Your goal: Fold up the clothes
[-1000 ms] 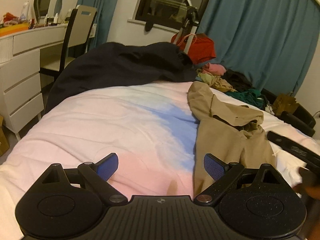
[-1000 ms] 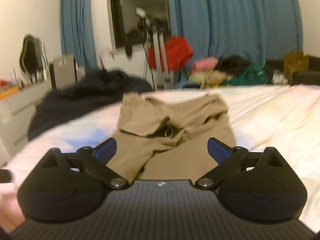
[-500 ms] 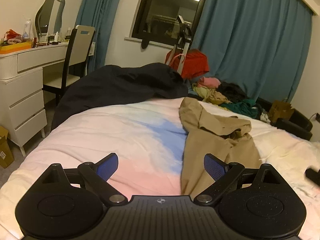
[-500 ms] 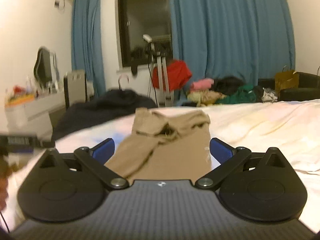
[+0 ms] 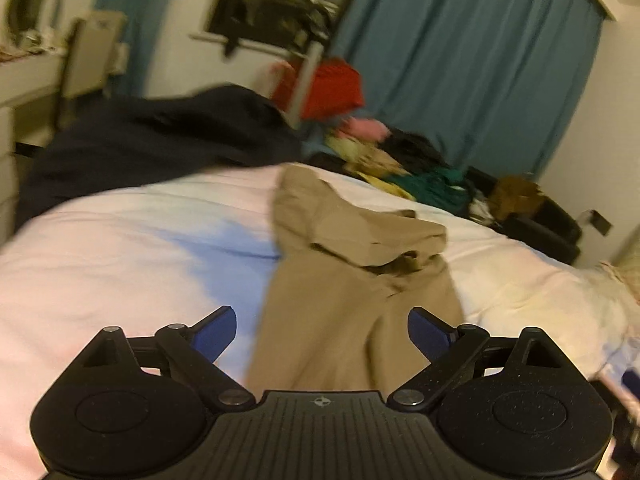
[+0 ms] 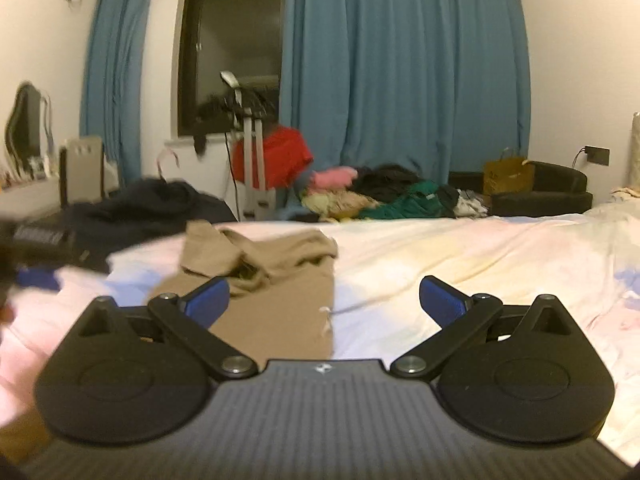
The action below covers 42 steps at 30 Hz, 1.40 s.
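Both the left claw point(image 5: 322, 330) and right claw point(image 6: 324, 298) gape wide, empty, above the rumpled tan trousers point(image 5: 352, 280) on the bed point(image 5: 120, 248); the bunched far end could crease into any fold.

- Two grippers: left point(image 5: 322, 330) and right point(image 6: 324, 300), each with two blue pads and jaws spread wide.
- One tan garment point(image 5: 352, 280) on the bed point(image 5: 120, 240).
- One dark garment point(image 5: 160, 136) at the bed's far edge.
- One pile of clothes point(image 6: 380, 194) beyond the bed; the number of pieces in it cannot be told.
- One red garment point(image 6: 280, 156) on a stand.
- One chair point(image 5: 90, 56).
- One window point(image 6: 232, 52).
- One brown bag point(image 6: 508, 174).
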{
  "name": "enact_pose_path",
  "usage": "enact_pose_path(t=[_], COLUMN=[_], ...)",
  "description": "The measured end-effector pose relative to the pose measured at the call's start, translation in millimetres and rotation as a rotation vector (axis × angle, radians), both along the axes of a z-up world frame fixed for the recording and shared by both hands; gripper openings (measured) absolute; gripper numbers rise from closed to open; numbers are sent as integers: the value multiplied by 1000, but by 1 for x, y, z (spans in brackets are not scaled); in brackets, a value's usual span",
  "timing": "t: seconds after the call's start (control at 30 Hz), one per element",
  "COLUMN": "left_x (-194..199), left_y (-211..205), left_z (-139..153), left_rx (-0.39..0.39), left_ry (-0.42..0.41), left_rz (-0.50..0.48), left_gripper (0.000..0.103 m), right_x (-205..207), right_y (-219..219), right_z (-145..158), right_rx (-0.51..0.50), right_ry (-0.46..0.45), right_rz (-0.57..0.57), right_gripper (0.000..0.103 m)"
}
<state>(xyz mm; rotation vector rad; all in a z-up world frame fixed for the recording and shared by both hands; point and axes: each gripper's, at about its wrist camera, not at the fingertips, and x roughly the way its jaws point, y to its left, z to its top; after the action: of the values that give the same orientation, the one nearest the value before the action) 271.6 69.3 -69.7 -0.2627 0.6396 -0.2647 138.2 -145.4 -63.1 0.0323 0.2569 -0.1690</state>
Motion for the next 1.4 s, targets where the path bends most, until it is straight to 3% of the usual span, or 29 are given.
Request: enact_pose_path(t=[0.1,0.33,0.4,0.5,0.7,1.03,1.23,1.4], left_x=[52,154,170,178,194,197,192,196], left_y=[-17,-35,-36,-35,-37,-62,-65,-70], left_z=[-15,-58,-69,-75,-69,-27,-18,-30], left_rx=[-30,-47,-63,-81,-9,233,179,191], left_ry=[24,121,159,135,139,178,128,168], left_rz=[-21,69,76,51,-22,-101,-121,-108], left_gripper=[87,70,54,41,15,15,25,28], right_x=[11,33,42,55,65,62,60,59], right_y=[-11,-49,-52,-56,-57,-62,-63,-65], right_z=[-8,-36,-45,-58,-67,-68,-68,-68], right_rx=[35,184,188,194,227,276,277,285], right_ry=[1,-1,11,30,41,50,47,47], right_rz=[12,29,26,23,31,23,21,19], right_gripper=[103,103,103,103,103,103,103,103])
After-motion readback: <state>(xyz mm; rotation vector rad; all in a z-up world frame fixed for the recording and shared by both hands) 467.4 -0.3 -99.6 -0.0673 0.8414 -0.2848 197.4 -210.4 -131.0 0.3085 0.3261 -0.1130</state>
